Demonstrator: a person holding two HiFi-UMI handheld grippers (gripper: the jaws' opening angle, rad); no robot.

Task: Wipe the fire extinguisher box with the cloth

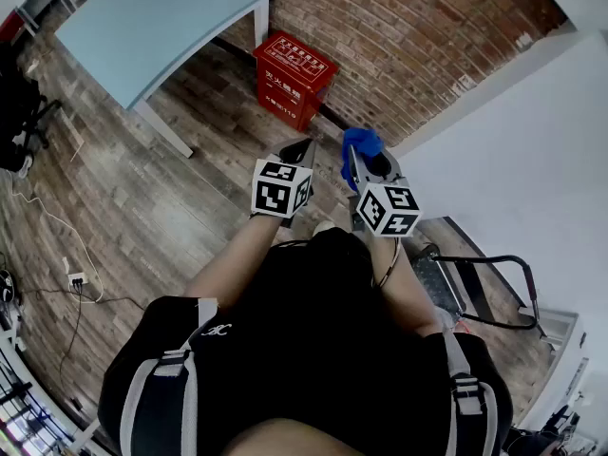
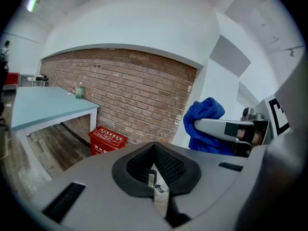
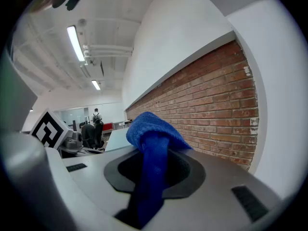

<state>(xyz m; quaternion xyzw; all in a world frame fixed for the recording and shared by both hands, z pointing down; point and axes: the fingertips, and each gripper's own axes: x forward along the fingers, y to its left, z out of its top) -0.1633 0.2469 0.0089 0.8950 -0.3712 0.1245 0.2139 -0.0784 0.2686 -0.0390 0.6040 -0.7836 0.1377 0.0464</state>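
Observation:
A red fire extinguisher box stands on the wooden floor against the brick wall; the left gripper view shows it as the red box beyond the jaws. My right gripper is shut on a blue cloth, which bunches above the jaws as a blue wad. The cloth also shows in the left gripper view, at the right. My left gripper is shut with nothing in it, held level with the right one, some way short of the box.
A light blue table with white legs stands left of the box. The brick wall runs behind it and meets a white wall on the right. A cable and power strip lie on the floor at left.

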